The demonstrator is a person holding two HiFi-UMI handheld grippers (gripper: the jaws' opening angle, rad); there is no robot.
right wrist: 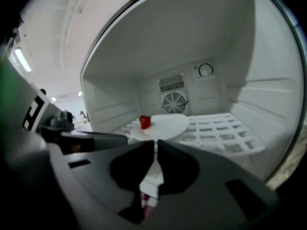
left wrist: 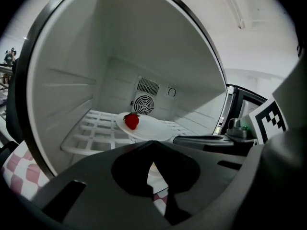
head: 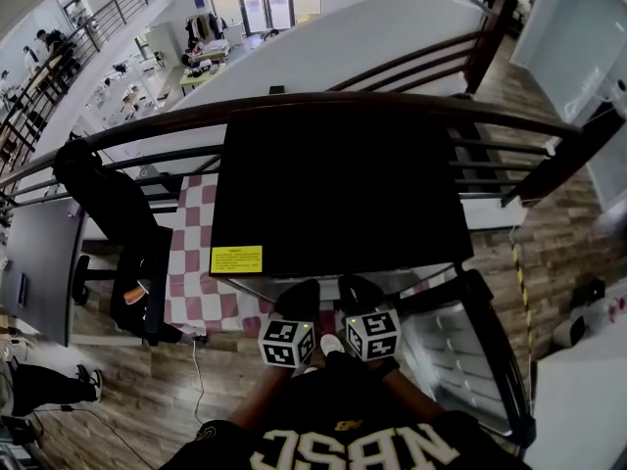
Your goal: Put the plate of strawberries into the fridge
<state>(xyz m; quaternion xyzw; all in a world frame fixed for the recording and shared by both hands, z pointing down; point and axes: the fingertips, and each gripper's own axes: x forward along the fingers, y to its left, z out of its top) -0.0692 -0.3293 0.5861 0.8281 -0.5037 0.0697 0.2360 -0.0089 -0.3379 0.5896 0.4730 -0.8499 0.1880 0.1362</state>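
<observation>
The plate [left wrist: 148, 128] with one strawberry [left wrist: 131, 121] is already resting on the fridge's [head: 333, 194] wire shelf [left wrist: 93, 128], toward its front edge. The left gripper [left wrist: 153, 145] and right gripper [right wrist: 156, 143] are being held clenched and empty just before it. Seemingly only the open door [head: 456, 351] is remaining to be shut, and nothing is seen blocking it. A checkered cloth [head: 186, 262] is lying underneath.

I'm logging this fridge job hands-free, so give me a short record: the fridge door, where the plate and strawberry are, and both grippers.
fridge: door open
plate: white, on the wire shelf inside the fridge
strawberry: one, on the plate, near its left edge
left gripper: jaws together, nothing between them, pointing at the plate
right gripper: jaws together, nothing between them, pointing at the plate
tips touching plate: cannot tell
</observation>
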